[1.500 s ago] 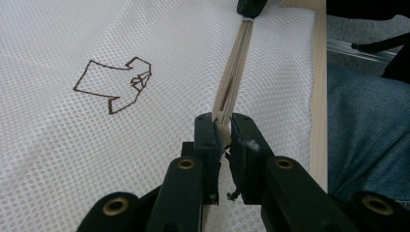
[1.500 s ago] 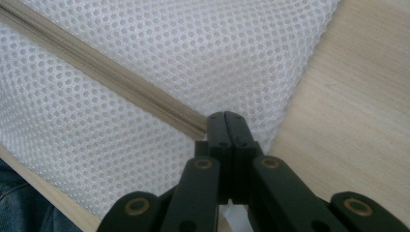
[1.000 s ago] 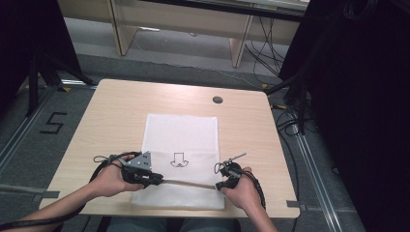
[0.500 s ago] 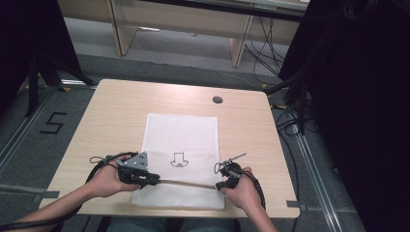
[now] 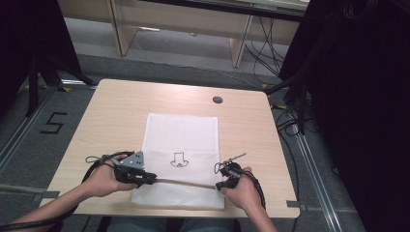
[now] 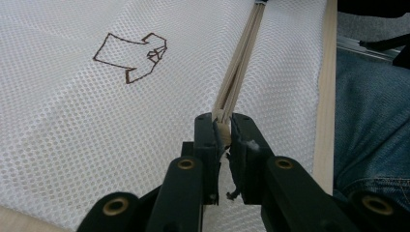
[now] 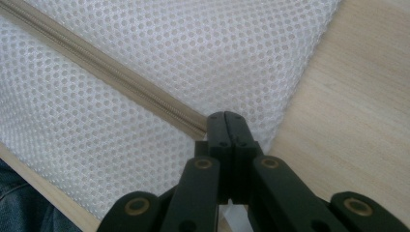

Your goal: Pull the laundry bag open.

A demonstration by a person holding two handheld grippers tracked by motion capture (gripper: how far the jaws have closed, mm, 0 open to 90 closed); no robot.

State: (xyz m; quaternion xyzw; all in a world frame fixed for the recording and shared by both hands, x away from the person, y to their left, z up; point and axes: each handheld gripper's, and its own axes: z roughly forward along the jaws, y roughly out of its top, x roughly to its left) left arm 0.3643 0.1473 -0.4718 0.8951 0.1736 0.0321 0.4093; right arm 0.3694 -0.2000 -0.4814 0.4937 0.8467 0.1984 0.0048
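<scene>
A white mesh bag (image 5: 181, 140) lies flat on the wooden table (image 5: 111, 111), with a small brown emblem (image 5: 179, 160) printed on it. A beige zipper (image 5: 186, 182) runs across the bag's near part. My left gripper (image 5: 152, 180) is at the zipper's left end. In the left gripper view its jaws (image 6: 223, 126) are shut on a beige piece of the zipper (image 6: 239, 72), which stretches away taut. My right gripper (image 5: 218, 185) is at the other end, and its jaws (image 7: 226, 118) are pressed together where the zipper (image 7: 111, 72) stops near the bag's edge.
A round cable hole (image 5: 217, 100) sits in the table's far right part. Bare wood (image 7: 358, 96) lies to the right of the bag. The person's jeans (image 6: 372, 135) are just past the table's near edge. Desk legs and cables stand on the floor beyond the table.
The left gripper has edged slightly to the left along the zipper line. The right hand and the bag have stayed put.
</scene>
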